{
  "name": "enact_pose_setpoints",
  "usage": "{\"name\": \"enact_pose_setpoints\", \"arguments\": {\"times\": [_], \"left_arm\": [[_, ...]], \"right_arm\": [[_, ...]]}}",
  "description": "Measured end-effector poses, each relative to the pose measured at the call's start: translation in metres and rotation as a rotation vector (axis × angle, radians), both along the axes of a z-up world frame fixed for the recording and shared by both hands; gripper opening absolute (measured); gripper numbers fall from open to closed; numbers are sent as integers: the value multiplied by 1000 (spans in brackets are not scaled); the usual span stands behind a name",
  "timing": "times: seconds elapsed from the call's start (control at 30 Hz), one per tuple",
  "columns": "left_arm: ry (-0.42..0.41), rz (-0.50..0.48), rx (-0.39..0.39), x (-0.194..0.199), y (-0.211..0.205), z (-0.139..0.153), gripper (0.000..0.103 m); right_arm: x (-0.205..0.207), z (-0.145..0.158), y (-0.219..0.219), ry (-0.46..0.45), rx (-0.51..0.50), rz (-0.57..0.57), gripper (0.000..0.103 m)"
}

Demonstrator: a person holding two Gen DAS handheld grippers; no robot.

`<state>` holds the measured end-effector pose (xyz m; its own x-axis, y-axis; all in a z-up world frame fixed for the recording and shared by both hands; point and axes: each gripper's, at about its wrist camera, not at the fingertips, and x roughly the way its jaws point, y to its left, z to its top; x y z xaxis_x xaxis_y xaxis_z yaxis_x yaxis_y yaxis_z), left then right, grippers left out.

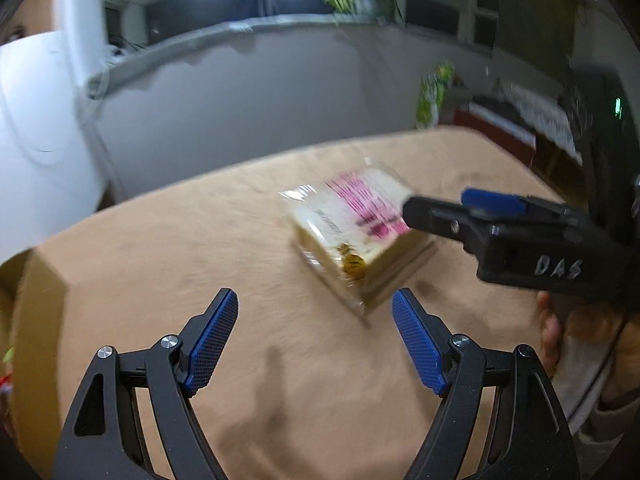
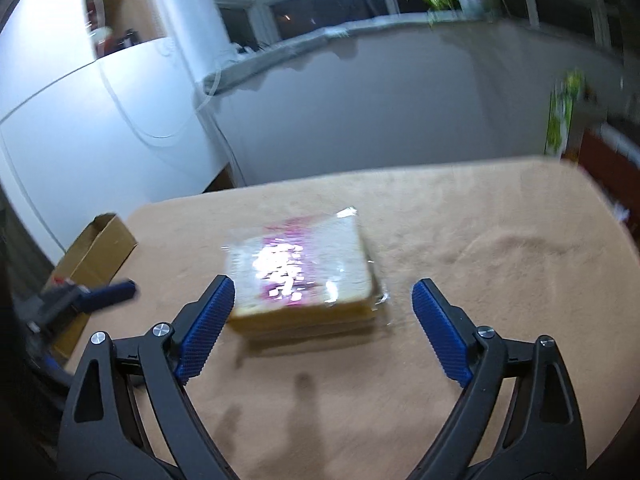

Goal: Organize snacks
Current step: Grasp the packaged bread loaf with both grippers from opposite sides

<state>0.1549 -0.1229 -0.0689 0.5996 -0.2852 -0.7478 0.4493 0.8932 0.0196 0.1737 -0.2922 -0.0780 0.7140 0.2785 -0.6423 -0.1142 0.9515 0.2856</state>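
A wrapped sandwich in clear plastic with a pink label [image 2: 306, 268] lies on the tan tablecloth [image 2: 460, 248]. It also shows in the left wrist view [image 1: 352, 232]. My right gripper [image 2: 323, 294] is open and empty, its fingertips just short of the sandwich's near edge. In the left wrist view the right gripper [image 1: 440, 206] hangs over the sandwich's right side. My left gripper [image 1: 315, 306] is open and empty, a little short of the sandwich's near corner. The left gripper also shows at the left of the right wrist view [image 2: 108, 292].
An open cardboard box [image 2: 98, 254] stands at the table's left edge; its wall shows in the left wrist view [image 1: 36, 308]. A grey wall, windows and plants are behind the table. A dark red bench [image 1: 504, 128] stands at the right.
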Motion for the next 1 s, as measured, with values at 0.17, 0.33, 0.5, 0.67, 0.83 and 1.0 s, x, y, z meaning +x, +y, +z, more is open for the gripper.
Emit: {"name": "enact_pose_setpoints", "arguments": {"times": [0.17,0.33,0.5,0.67,0.83,1.0], "left_arm": [[57,-94,-12,23,-25,-18,79],[82,-77,-22,32,-33,-27,70],[68,-73,0,31,-38,-32,65],[58,-59,-3,31,-35,-33,58],[52,-54,-7,30,-33,-32,54],[44,-54,-4,28,-33,-31,53]], "right_arm": [[23,-21,-12,84,46,9,93],[29,-31,-17,116,93,23,93],[30,-32,-15,107,99,35,85],[30,-35,-17,102,165,69,64],[29,-36,-18,98,177,72,62],[29,-35,-20,94,183,75,61]]}}
